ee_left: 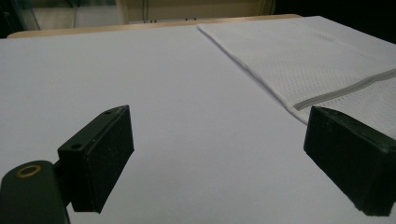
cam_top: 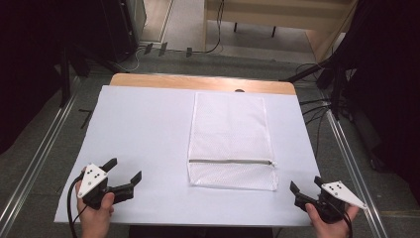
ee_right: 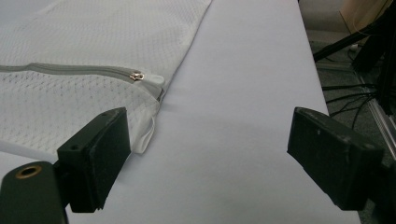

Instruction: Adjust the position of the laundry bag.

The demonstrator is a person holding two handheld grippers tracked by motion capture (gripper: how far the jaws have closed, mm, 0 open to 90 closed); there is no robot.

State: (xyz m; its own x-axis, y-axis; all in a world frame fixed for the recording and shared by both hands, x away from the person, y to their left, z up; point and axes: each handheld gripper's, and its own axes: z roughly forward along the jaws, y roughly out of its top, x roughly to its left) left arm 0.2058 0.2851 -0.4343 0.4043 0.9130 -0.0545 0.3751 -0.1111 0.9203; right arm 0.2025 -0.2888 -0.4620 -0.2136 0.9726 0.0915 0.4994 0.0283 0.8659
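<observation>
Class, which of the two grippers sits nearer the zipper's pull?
The right gripper: the zipper pull lies at the mesh bag's right edge, far from the left gripper.

High view overhead, facing forward; tool views low, sharing mesh bag (cam_top: 231, 141).

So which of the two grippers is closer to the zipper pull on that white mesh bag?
The right gripper. It sits just past the bag's near right corner, close to the zipper pull. The left gripper is well off the bag's opposite side.
</observation>
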